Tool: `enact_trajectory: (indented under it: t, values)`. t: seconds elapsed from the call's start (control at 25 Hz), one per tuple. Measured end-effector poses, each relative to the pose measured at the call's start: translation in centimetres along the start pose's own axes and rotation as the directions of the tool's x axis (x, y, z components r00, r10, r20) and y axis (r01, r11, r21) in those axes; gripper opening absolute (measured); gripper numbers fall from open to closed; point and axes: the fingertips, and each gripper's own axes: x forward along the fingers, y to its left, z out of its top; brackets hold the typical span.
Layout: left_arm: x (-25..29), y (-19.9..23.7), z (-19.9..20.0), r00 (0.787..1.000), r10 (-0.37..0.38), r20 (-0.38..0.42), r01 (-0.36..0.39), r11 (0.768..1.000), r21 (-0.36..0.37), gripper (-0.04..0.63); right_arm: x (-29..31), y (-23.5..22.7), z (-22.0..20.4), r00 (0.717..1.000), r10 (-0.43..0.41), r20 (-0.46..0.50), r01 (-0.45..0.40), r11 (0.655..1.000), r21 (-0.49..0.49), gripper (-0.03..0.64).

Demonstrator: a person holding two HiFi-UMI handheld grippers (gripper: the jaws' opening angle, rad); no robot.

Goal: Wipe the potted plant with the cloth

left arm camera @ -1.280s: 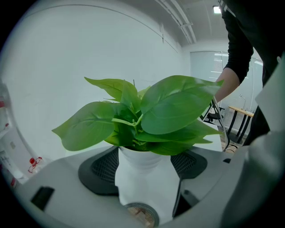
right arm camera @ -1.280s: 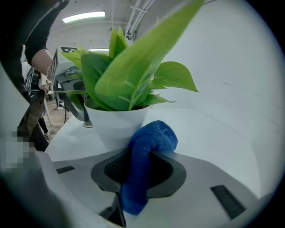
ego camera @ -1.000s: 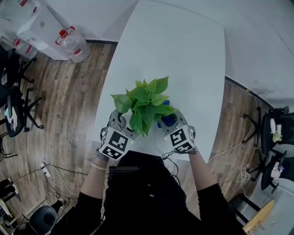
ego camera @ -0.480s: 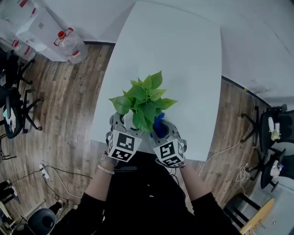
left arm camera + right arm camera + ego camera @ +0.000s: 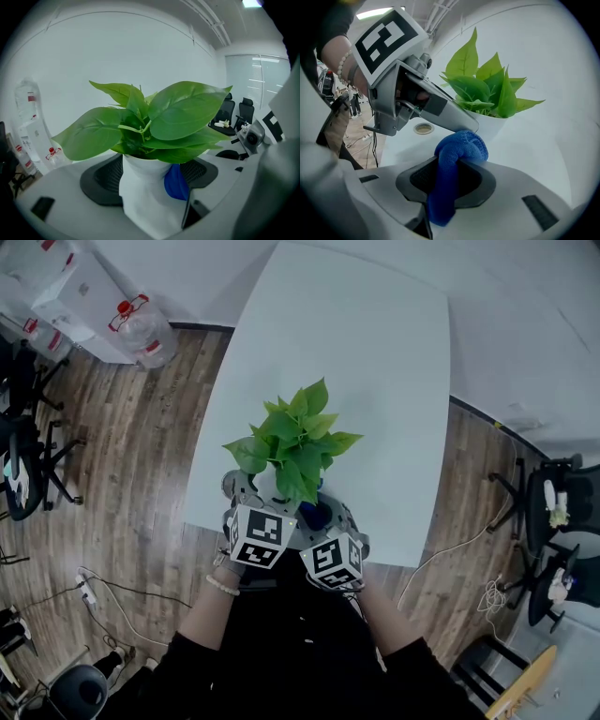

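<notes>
Left hand-held gripper (image 5: 151, 180): jaws clamped on the white pot (image 5: 145, 206), one pad on each side; it steadies the plant (image 5: 292, 439).
Right hand-held gripper (image 5: 451, 180): jaws closed on a bunched blue cloth (image 5: 457, 152), with a rounded fold sticking out ahead of the jaws.
Plant position: near edge of the white worktop (image 5: 375, 352), close to the person's body. No view shows whether the pot rests on the worktop or is lifted.
Cloth position: at the pot's right side, below the leaves (image 5: 183, 110). It is touching or just beside the pot wall; contact cannot be confirmed.
Step in hand: judged to be the start of wiping, with the plant secured and the cloth presented to it.
Next move: calls for pressing the fold onto the pot or a leaf and stroking along the surface, with light pressure on the leaves.
Obstructions: the left jaw lies right beside the cloth and blocks part of the pot wall. Broad leaves overhang the rim and may bend or tear.
Surroundings: grommet (image 5: 423, 128) in the worktop, chairs (image 5: 553, 521) and bottle (image 5: 141, 329) on the floor, all well apart.
</notes>
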Motion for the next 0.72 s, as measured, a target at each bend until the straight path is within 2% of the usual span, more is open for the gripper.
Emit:
enact_trajectory:
  t: [0.32,0.72]
  values:
    - [-1.9,0.3,-1.2,0.992,-0.126,-0.005,0.126,0.991,0.038,0.374,-0.2,-1.1,0.0,0.999,-0.033,-0.015,0.035,0.991,0.132,0.124]
    - [-3.0,4.2,-1.6,0.973,-0.230,-0.021,0.230,0.960,0.157,0.374,0.5,-4.4,-0.2,0.994,-0.103,-0.027,0.106,0.956,0.272,0.124]
